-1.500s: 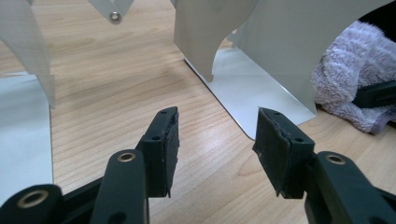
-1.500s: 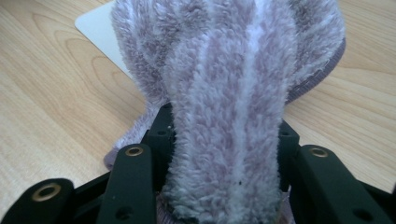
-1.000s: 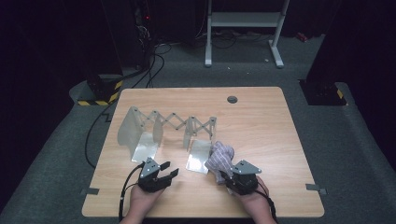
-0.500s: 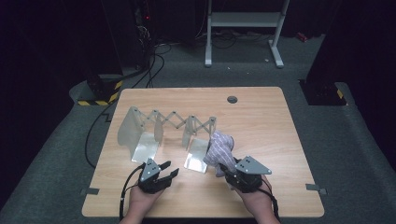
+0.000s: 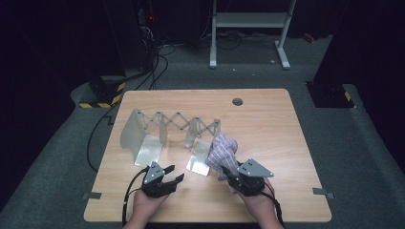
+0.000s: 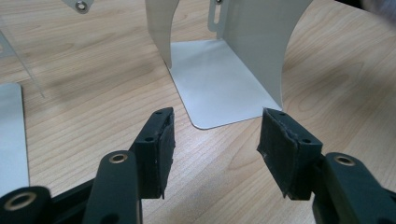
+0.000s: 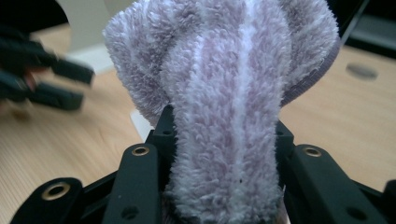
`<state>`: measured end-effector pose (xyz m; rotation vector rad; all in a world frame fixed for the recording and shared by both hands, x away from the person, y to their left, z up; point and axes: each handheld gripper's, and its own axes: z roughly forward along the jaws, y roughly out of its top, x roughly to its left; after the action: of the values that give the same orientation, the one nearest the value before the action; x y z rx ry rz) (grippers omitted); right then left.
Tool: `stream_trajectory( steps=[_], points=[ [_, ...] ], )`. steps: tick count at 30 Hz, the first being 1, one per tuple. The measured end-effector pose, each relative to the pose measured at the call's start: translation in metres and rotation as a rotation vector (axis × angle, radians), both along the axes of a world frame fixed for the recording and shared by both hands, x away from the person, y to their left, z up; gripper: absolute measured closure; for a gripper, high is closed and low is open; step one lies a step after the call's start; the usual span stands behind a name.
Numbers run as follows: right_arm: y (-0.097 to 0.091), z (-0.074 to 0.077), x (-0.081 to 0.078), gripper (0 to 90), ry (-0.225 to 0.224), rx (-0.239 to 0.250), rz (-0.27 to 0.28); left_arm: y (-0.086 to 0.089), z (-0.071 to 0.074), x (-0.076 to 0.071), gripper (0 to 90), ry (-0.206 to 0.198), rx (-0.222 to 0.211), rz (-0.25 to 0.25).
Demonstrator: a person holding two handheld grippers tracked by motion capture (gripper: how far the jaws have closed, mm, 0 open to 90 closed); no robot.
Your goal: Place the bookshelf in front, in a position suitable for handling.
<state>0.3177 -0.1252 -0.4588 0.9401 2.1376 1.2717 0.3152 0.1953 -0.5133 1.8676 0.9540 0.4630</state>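
Observation:
A fuzzy lilac-and-white striped cloth (image 5: 222, 151) stands bunched up out of my right gripper (image 5: 230, 172), which is shut on its lower part near the table's front edge. In the right gripper view the cloth (image 7: 224, 60) is squeezed between both black jaws of the right gripper (image 7: 224, 140). My left gripper (image 5: 174, 173) rests low at the front left, open with nothing between its jaws, which have just been opening. In the left gripper view the left gripper (image 6: 215, 144) faces a metal plate (image 6: 219, 79) lying flat on the wood.
A folding metal rack (image 5: 172, 119) with a scissor lattice and two upright end plates stands mid-table (image 5: 267, 129). Its right base plate (image 5: 198, 160) lies just left of the cloth. A round grommet (image 5: 237, 101) sits at the far edge. Cables and a white stand (image 5: 248, 28) are on the floor beyond.
The right gripper has lifted a little with the cloth still in it. The left gripper's jaws stand wider apart than before, and that hand has stayed where it was.

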Motion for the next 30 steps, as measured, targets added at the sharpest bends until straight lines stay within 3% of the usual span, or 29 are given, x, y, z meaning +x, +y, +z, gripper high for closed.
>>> stream_trajectory(
  steps=[8,16,22,30],
  points=[
    [0.004,-0.037,0.009,59.9,0.143,-0.125,0.002,-0.001,0.0,-0.002,45.7,-0.023,0.017,0.008],
    [0.011,-0.054,0.011,59.5,0.198,-0.222,0.012,-0.002,-0.002,-0.002,44.6,-0.023,0.027,0.011],
    [0.013,-0.051,0.009,59.6,0.178,-0.204,0.013,-0.002,-0.002,-0.003,44.4,-0.028,0.028,0.01],
    [0.011,-0.016,-0.006,59.6,0.04,-0.098,0.005,-0.003,-0.002,-0.003,44.3,-0.032,0.031,0.007]
  ],
)
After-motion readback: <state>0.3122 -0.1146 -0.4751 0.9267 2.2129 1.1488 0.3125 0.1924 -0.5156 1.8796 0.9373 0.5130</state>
